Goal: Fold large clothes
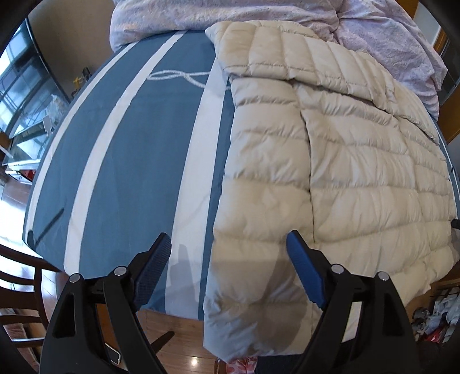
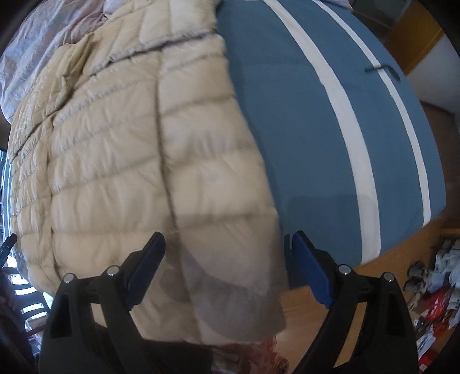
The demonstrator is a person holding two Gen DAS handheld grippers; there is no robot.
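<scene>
My left tongs [image 1: 228,247] gape apart at the bottom of the frame, over the hanging hem of the puffy cream jacket [image 1: 330,161]; my right tongs [image 2: 225,246] stand apart too, holding nothing. The jacket fills the right half of the left view, on the blue striped bed [image 1: 129,143]. Slick, thick padding may slip from a shallow pinch, and the overhang could drag it floorward. Lilac bedding [image 1: 230,14] lies beyond.

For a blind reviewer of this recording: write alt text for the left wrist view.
A cream quilted down jacket lies on a blue-and-white striped sheet, its near edge hanging over the table edge. The left gripper hovers open in front of that edge, holding nothing. A lilac blanket is bunched behind the jacket.
</scene>
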